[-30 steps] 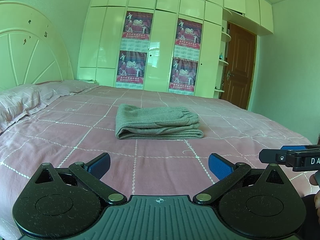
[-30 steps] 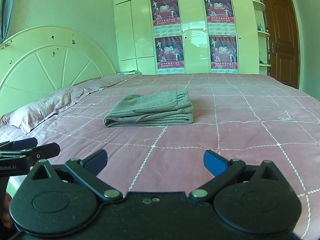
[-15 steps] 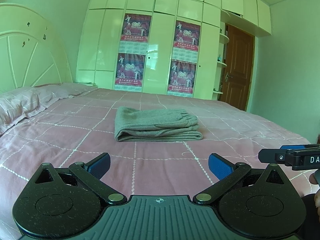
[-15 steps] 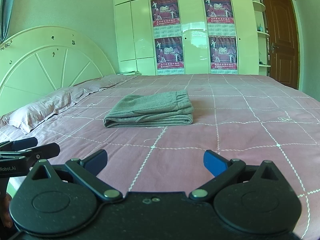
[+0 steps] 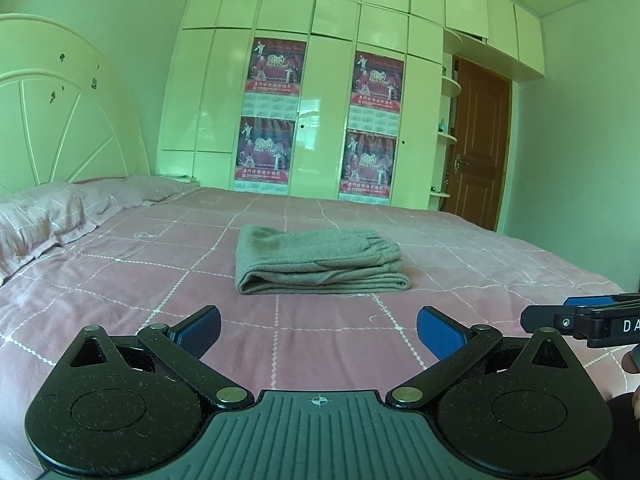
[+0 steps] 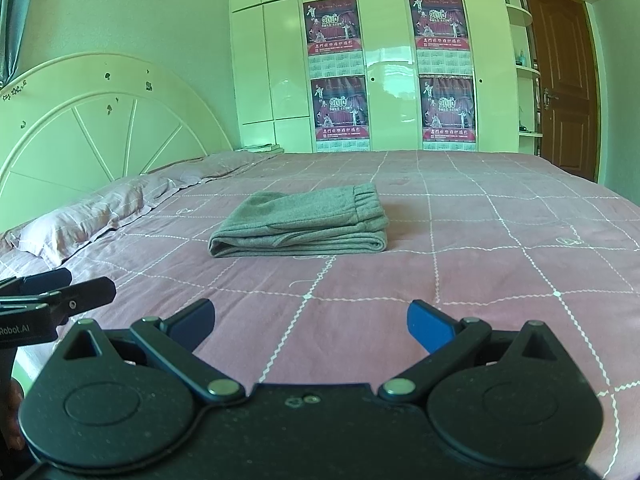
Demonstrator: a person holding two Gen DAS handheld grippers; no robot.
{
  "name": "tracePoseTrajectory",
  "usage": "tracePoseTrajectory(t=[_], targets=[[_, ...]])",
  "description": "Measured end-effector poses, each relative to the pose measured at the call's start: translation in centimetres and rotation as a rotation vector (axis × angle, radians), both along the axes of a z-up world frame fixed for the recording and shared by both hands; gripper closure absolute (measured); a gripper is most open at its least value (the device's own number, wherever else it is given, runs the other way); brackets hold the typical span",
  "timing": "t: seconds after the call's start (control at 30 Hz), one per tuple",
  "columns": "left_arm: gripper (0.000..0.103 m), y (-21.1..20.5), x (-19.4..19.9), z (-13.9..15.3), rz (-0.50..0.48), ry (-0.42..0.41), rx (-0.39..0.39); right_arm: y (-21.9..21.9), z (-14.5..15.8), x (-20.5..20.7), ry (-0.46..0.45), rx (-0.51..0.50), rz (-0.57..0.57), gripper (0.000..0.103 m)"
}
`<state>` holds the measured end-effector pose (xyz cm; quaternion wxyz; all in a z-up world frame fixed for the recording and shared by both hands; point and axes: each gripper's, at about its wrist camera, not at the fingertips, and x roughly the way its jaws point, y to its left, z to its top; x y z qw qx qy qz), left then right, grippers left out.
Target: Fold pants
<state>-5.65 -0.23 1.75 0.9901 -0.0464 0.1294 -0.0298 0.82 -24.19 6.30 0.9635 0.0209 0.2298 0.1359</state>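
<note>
The grey pants [image 5: 320,260] lie folded in a compact stack on the pink checked bedspread [image 5: 160,264], waistband at the right. They also show in the right wrist view [image 6: 304,226]. My left gripper [image 5: 319,330] is open and empty, held back from the pants near the bed's front edge. My right gripper [image 6: 310,326] is open and empty, likewise back from the pants. Each gripper's side shows in the other's view: the right one [image 5: 580,318] at the right edge, the left one [image 6: 48,300] at the left edge.
Pink pillows [image 5: 44,216] lie at the left by the cream headboard [image 6: 100,128]. A cream wardrobe [image 5: 320,120] with posters stands behind the bed, a brown door [image 5: 478,148] to its right.
The left gripper's view has tilted upward and shifted slightly, showing more wall and ceiling. The pants lie unmoved. Both grippers stay open; the right one has barely moved.
</note>
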Motion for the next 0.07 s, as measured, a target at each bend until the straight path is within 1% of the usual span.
tracePoseTrajectory(t=[0.07], targets=[[0.000, 0.05, 0.03, -0.05, 0.004, 0.006, -0.002, 0.03, 0.00, -0.01, 0.000, 0.000, 0.000, 0.006]])
